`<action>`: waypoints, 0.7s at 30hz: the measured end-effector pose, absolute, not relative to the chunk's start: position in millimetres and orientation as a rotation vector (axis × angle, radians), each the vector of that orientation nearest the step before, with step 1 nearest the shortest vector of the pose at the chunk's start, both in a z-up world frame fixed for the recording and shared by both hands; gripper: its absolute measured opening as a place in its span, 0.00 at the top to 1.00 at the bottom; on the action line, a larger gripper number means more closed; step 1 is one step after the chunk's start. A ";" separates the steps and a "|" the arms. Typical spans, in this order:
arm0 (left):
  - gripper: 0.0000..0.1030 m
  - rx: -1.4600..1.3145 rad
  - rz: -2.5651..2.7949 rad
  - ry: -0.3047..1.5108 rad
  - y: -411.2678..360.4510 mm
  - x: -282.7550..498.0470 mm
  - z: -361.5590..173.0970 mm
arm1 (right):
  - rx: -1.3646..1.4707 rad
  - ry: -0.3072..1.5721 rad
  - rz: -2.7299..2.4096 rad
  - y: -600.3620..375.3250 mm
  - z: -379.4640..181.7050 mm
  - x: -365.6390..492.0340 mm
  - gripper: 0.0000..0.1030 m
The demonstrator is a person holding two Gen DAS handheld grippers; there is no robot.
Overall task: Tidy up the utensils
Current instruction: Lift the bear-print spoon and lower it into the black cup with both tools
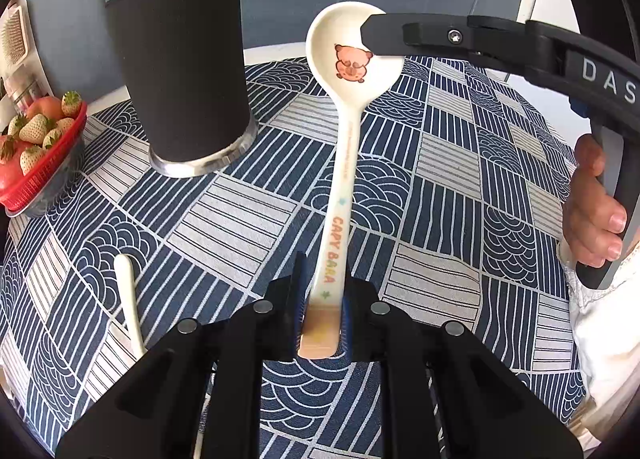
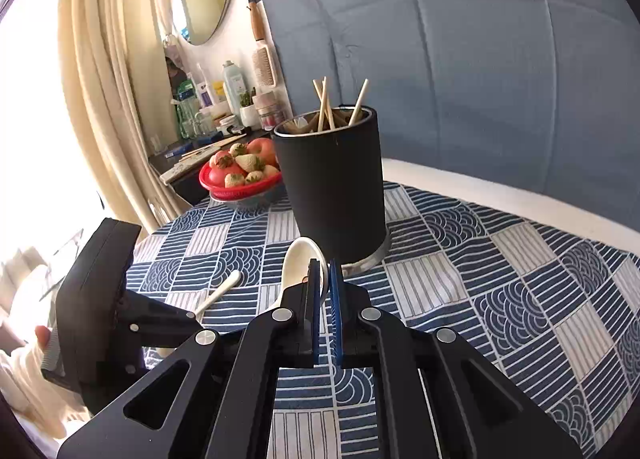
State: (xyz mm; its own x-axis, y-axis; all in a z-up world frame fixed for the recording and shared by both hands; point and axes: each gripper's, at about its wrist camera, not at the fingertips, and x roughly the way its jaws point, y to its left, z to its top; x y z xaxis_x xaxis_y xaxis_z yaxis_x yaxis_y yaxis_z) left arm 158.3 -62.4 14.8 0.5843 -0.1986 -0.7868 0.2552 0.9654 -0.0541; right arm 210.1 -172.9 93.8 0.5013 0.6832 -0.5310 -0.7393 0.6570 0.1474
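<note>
White spoon (image 1: 344,163) "CAPY BARA" | left gripper (image 1: 322,299) clamps handle

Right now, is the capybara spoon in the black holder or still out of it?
Out. The left hand-held gripper grips the spoon by its handle end, above the tablecloth, beside the black holder.
</note>
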 end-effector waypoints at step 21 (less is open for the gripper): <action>0.84 0.099 -0.331 0.808 -32.1 182.5 91.1 | -0.225 0.486 0.777 -146.6 183.9 212.4 0.95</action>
